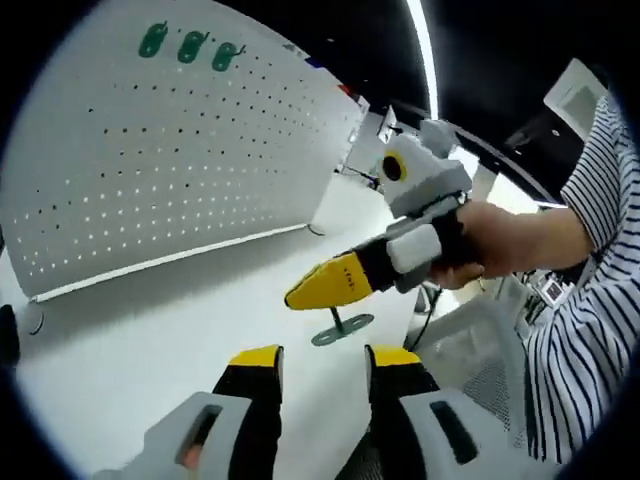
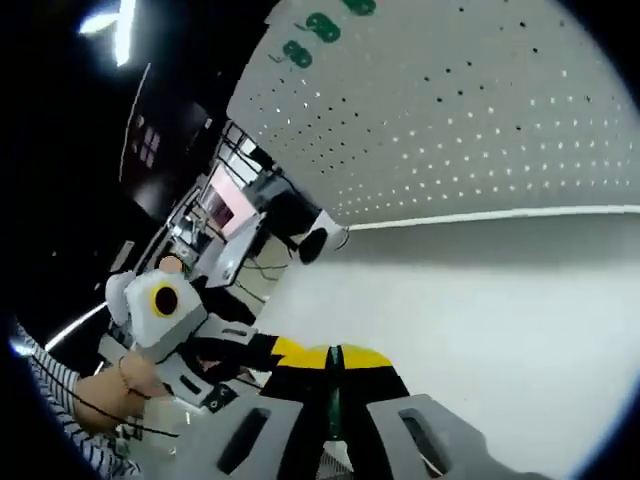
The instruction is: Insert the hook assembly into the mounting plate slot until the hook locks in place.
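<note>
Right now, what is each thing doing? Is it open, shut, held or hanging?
Left tool: open, empty.
Right tool: shut on the loose green hook.
Loose green hook: held by the right tool, not on the board yet.
Three other green hooks: hanging on the board.
Board: standing upright.

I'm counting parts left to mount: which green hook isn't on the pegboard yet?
The hook pinched in the right claw, just above the table. The other three hooks sit in a row near the pegboard edge.
</note>
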The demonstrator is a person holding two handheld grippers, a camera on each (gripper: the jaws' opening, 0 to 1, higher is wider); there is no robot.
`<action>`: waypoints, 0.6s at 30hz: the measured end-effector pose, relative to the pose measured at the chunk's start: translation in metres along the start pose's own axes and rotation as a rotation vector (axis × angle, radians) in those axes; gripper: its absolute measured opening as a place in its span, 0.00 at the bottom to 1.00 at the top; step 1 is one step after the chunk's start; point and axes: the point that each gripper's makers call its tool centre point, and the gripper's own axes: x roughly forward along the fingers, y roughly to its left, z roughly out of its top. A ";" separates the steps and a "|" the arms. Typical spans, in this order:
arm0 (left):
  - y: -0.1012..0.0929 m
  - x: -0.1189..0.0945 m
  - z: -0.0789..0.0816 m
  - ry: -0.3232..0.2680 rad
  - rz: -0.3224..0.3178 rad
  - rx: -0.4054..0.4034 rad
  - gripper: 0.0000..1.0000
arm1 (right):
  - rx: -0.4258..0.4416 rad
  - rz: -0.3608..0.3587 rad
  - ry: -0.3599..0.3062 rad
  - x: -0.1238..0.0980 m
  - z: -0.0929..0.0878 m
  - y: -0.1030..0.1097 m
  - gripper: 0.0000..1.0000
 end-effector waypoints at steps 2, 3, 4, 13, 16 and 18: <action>-0.001 0.001 0.004 -0.020 0.015 -0.010 0.44 | -0.027 -0.040 -0.080 -0.002 0.010 0.001 0.00; -0.002 0.002 0.006 -0.029 0.020 -0.032 0.46 | -0.032 -0.048 -0.108 -0.003 0.013 0.003 0.00; -0.003 0.002 0.007 -0.035 0.024 -0.039 0.47 | -0.053 -0.057 -0.142 -0.004 0.017 0.007 0.00; -0.010 -0.004 0.032 -0.158 0.071 -0.064 0.44 | -0.177 -0.071 -0.270 -0.010 0.038 0.030 0.00; -0.012 -0.007 0.036 -0.177 0.084 -0.046 0.42 | -0.183 -0.061 -0.271 -0.008 0.039 0.033 0.00; -0.013 -0.008 0.041 -0.203 0.079 -0.049 0.39 | -0.192 -0.067 -0.294 -0.009 0.042 0.034 0.00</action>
